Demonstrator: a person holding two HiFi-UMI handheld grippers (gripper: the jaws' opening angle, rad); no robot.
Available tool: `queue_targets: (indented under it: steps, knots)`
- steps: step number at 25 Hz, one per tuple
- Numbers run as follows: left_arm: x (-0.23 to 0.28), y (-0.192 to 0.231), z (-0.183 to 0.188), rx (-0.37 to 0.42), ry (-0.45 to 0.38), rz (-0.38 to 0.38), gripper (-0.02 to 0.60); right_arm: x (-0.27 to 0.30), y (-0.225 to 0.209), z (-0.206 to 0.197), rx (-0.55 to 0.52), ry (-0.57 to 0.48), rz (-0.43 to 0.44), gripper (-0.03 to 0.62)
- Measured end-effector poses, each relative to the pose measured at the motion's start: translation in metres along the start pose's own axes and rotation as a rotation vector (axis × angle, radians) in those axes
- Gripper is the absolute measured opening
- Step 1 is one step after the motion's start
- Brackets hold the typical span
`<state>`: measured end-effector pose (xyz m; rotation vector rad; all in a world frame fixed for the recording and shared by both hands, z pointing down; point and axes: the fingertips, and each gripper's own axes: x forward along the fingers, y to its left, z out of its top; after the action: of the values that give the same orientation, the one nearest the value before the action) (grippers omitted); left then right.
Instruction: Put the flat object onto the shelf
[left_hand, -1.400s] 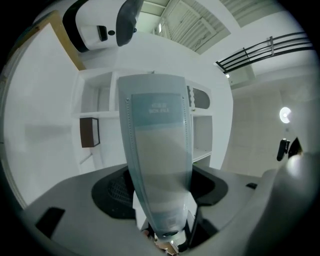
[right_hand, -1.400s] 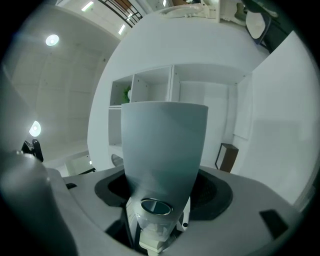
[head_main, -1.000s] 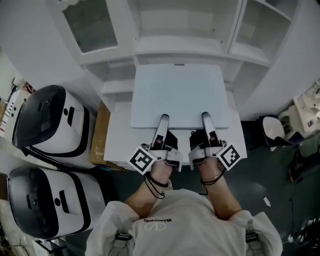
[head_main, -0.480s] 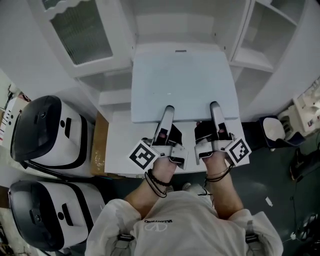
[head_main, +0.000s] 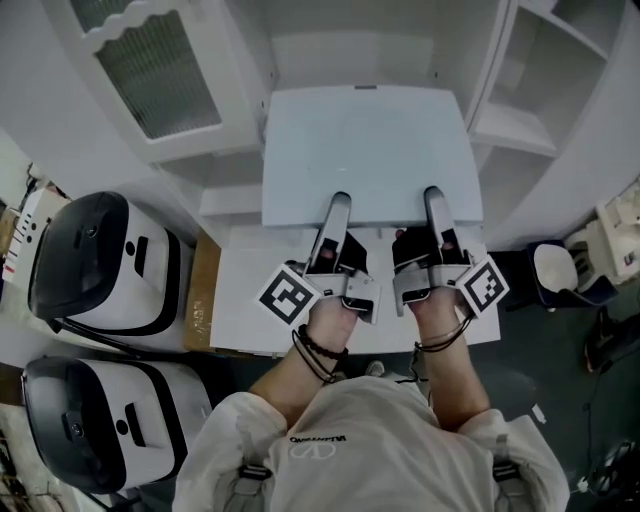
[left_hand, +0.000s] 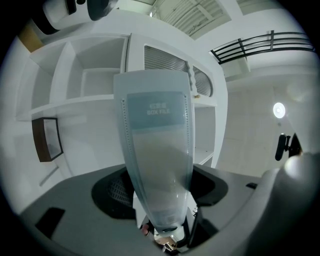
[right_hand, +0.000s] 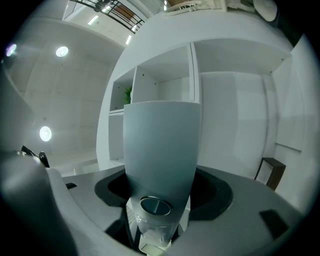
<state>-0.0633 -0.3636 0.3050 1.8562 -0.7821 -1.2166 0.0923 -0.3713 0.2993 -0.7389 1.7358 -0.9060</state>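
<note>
File: a flat pale box file (head_main: 365, 150), held clear of the desk (head_main: 235, 300) in front of the middle bay of the shelf (head_main: 345, 50). It is not resting on the shelf yet, and I cannot tell whether its far edge has crossed the shelf's front.
Left claw: (head_main: 336, 210) pinching the file's near edge, one jaw over and one under. The left gripper view shows the file filling the gap.
Right claw: (head_main: 433, 203) pinching the same near edge beside the left one, with the file wedged between its jaws.
Step, as I judge it: carrying the file up and forward into the bay. Sliding it in and letting go are still to come.
Risk, tight fit: the file looks nearly as wide as the bay, so a small sideways drift or twist could catch a corner on a side wall.
Risk, sag: both grips sit on one edge, leaving most of the file hanging out unsupported. The far edge could droop and strike the shelf's front lip.
Risk, uneven hands: one claw rising or pushing ahead of the other would skew the file, and it may slip in the jaws.
Risk, early release: opening before enough of the file rests on the shelf could tip it back onto the desk.
Nearby: an open glass door (head_main: 150, 70) at the left, close to the file's left corner.
</note>
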Motion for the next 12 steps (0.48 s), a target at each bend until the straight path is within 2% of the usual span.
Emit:
queue_targets:
  steps: [12]
  knots:
    - [0.047,0.02,0.012,0.003,-0.037,0.058,0.304,0.05,-0.032,0.017,0.046,0.033,-0.047,0.314]
